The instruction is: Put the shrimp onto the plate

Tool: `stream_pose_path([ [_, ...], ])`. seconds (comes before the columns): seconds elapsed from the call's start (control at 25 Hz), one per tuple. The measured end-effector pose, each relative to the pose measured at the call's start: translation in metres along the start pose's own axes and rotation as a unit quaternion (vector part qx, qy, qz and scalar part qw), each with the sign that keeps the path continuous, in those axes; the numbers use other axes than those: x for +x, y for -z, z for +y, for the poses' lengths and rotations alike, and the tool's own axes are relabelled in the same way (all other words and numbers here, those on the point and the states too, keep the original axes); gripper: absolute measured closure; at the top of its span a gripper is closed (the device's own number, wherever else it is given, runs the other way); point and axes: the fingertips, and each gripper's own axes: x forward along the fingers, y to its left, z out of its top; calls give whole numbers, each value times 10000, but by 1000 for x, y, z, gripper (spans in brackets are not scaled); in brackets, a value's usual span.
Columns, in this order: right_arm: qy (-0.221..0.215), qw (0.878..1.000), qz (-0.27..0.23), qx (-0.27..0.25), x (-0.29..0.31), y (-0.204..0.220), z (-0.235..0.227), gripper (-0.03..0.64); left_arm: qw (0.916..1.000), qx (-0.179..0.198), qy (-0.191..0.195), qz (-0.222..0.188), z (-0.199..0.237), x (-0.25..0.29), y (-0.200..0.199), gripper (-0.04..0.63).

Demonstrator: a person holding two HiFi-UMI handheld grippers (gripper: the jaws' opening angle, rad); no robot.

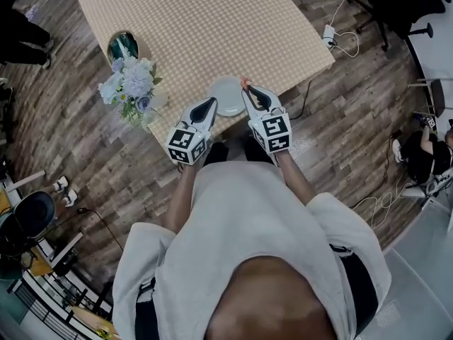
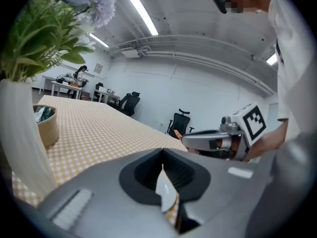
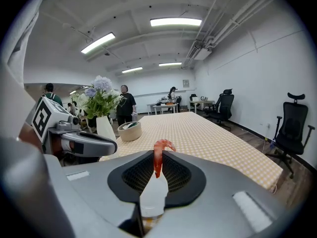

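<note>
Shrimp [image 3: 157, 155] upright between right gripper's [image 3: 158, 151] narrow-set fingers [image 3: 213, 177], tight in their grip.

The yellow-checked cloth-covered desk [image 1: 212, 27] is bare over its middle, far edge and right side. A round tan bowl [image 1: 124, 46] stands at the left edge, a bunch of pale flowers in a white vase [image 1: 131, 83] at the near left corner, and a white round plate [image 1: 228, 93] at the near edge.
</note>
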Motion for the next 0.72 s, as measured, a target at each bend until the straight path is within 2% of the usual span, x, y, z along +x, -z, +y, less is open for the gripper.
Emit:
stream_pose_path([
  [0.24, -210, 9993, 304, 52, 0, 31, 5, 564, 9996, -194, -205, 70, 5, -1, 19, 586],
  [0.72, -585, 9905, 1235, -131, -16, 117, 32, 565, 9972, -636, -238, 296, 3, -11, 73, 586],
])
